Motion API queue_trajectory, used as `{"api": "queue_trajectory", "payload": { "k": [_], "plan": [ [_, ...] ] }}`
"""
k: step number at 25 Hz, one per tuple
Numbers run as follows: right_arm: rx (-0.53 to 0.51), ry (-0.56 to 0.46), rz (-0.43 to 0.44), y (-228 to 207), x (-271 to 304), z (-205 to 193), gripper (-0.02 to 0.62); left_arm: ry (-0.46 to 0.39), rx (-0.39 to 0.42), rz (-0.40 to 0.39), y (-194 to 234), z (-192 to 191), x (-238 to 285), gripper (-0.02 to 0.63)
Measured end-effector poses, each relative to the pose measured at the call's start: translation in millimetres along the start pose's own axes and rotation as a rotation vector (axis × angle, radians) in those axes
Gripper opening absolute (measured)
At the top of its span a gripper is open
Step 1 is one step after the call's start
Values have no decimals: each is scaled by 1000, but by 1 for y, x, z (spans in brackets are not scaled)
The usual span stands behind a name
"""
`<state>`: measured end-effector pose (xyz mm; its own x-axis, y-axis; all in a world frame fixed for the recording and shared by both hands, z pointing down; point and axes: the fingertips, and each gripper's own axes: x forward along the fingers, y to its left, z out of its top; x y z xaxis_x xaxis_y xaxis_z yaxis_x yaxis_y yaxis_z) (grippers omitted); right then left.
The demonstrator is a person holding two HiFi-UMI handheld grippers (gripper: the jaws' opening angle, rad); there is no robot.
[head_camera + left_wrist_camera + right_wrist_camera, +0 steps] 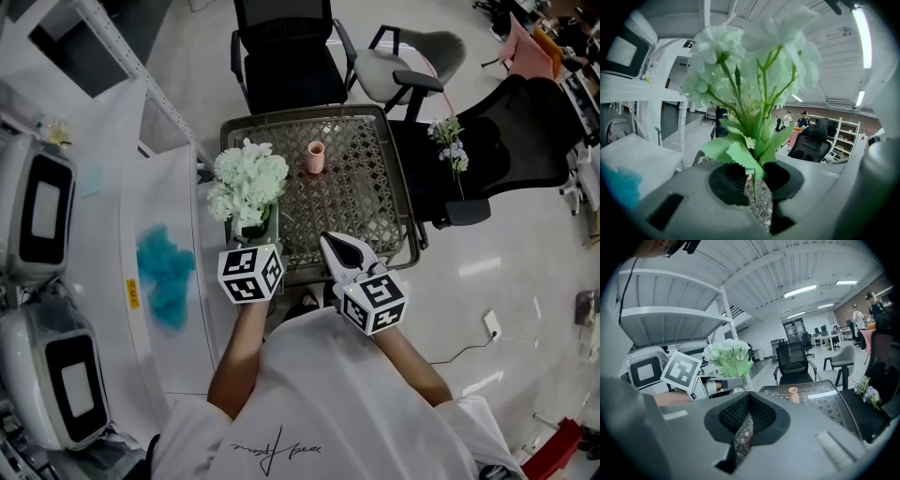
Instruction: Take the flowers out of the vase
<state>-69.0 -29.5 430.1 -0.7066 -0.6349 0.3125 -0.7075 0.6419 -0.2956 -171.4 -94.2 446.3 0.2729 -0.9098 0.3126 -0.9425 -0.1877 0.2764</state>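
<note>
My left gripper (253, 231) is shut on the thin green stem of a bunch of white flowers (247, 182), held upright over the left edge of the wicker table (397, 187). In the left gripper view the stem runs down between the pads (727, 183) and the blooms (754, 61) fill the picture. A small pink vase (316, 157) stands on the table with nothing in it, apart from the bunch. To the right of the left one, my right gripper (330, 242) is shut and holds nothing; its view shows the white flowers (729, 355) and the vase (793, 393).
A sprig of purple flowers (450, 142) lies on the black chair (506, 141) right of the table. Another black chair (286, 56) and a grey chair (408, 61) stand behind it. A white counter on the left carries a blue cloth (164, 272) and two appliances (37, 206).
</note>
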Motion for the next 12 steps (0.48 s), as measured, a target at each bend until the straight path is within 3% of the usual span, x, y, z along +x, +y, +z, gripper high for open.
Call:
{"api": "queue_trajectory", "payload": {
  "k": [12],
  "plan": [
    [0, 14, 10, 13, -13, -12, 5, 41, 28, -63, -28, -22, -29, 64]
  ]
}}
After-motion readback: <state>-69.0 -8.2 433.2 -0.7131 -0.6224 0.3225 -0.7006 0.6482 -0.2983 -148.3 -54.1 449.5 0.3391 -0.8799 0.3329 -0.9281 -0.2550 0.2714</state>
